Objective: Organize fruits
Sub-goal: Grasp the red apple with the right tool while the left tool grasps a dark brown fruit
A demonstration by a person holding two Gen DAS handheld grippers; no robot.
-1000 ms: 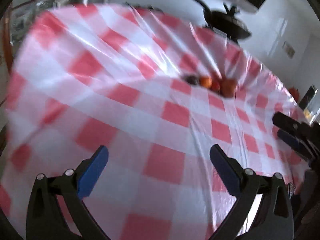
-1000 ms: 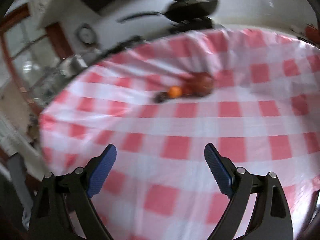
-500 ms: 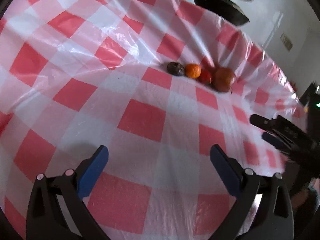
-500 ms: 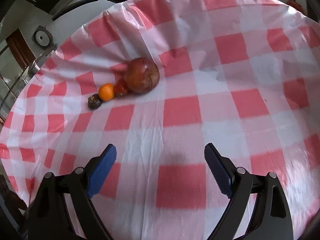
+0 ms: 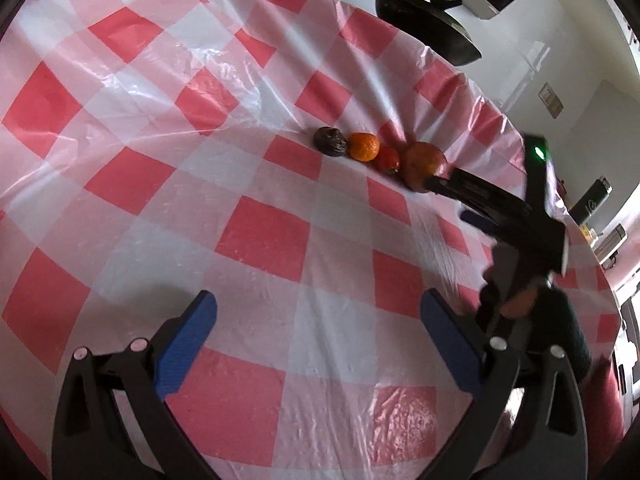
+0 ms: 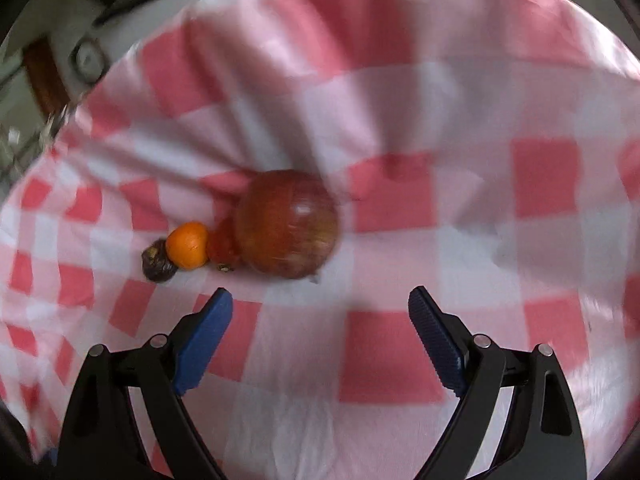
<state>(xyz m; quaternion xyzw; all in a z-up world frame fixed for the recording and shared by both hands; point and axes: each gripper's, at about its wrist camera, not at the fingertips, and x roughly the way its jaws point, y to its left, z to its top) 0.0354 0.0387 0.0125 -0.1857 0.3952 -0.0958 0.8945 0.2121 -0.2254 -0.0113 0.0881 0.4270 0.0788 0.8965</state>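
Item: four fruits in a touching row on a table under a red-and-white checked cloth (image 5: pixel 264 236), itself covered by a clear, glossy, wrinkled plastic sheet.

1. Large apple-like fruit (image 6: pixel 288 224): round, smooth and shiny, mottled red over yellow-orange, faint vertical streaks, one pale highlight. Largest of the row, at its right end as seen from both wrist views.
2. Small red fruit (image 6: pixel 224 246): glossy, partly hidden between its neighbours, with a small dark stem end at the bottom. Type cannot be told.
3. Orange citrus (image 6: pixel 187 245): round, bright orange, finely dimpled matte skin.
4. Dark fruit (image 6: pixel 157 266): brown-purple, wrinkled, dull. Smallest, at the left end.

Location: the row lies toward the far side of the table in the left wrist view, near a raised fold in the plastic.

Tools:
- Right gripper (image 6: pixel 320 312): black frame, blue ribbed pads (image 6: pixel 436 340), jaws spread wide and holding nothing. It hangs above the cloth just short of the large fruit. The left wrist view shows its black fingers reaching close beside that fruit; contact cannot be told.
- Left gripper (image 5: pixel 318 332): same build, blue pads (image 5: pixel 186 340), jaws wide apart and empty, over bare cloth well apart from the row.

Background: a dark pan-like object (image 5: pixel 428 28) lies beyond the table's far edge, against a white wall.
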